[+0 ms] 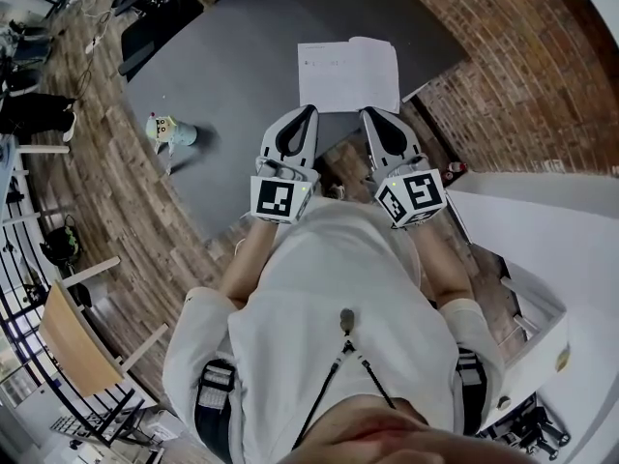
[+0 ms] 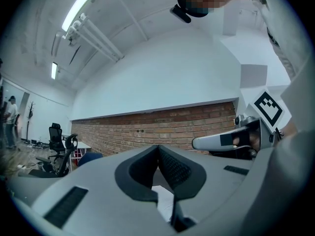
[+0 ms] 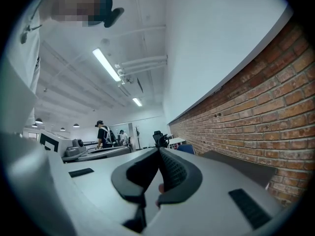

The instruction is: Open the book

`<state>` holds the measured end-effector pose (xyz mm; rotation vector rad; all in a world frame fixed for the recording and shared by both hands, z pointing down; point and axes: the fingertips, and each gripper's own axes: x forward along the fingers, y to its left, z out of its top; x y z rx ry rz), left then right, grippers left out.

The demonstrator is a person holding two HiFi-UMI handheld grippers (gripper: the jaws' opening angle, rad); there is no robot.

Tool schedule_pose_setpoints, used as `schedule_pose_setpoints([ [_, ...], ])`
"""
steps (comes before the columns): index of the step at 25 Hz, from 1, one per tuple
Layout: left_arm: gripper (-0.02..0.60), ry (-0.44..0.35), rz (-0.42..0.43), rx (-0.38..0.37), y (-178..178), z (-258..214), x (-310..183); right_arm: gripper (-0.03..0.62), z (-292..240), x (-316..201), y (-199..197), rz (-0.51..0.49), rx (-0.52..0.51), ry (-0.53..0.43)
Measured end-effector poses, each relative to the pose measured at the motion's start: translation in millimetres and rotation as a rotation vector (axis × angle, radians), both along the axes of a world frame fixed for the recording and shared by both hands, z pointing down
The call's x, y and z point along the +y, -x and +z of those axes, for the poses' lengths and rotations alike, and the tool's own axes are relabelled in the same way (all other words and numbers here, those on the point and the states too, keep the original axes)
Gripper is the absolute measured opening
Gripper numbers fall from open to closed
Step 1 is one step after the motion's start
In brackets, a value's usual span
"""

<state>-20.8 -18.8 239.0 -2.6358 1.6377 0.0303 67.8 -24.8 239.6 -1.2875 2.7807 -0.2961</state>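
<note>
Overhead, a white-paged book (image 1: 348, 73) is seen lying flat on a dark grey table (image 1: 242, 56) at twelve o'clock in the head view, its pale pages turned up and its right-hand leaf slightly lifted. Two grey two-jaw grippers are held side by side just below it, both pointed toward twelve o'clock. The left gripper (image 1: 309, 113) is shown with its ribbed jaws pressed together at the tip, nothing pinched between them; a strip of white page is glimpsed beneath. The right gripper (image 1: 368, 113) is likewise closed tight and empty. Both tips are placed at the book's near edge — whether contact is made cannot be told. A small teal-and-yellow object (image 1: 169, 130) is set near the table's edge at nine o'clock from the grippers, well apart from the book. A red-brown brick wall (image 1: 503, 75) is seen at two o'clock, a pale wooden chair (image 1: 73, 341) at eight.
</note>
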Motion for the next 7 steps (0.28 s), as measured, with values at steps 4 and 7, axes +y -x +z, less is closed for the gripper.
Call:
schedule_pose_setpoints([
  [4, 0.021, 0.001, 0.002, 0.005, -0.9, 0.6, 2.9, 0.035, 0.0, 1.6, -2.9, 0.006, 0.004, -0.002],
  [7, 0.022, -0.001, 0.001, 0.009, -2.7, -0.5, 3.9, 0.035, 0.8, 2.4, -5.8, 0.009, 0.009, -0.003],
])
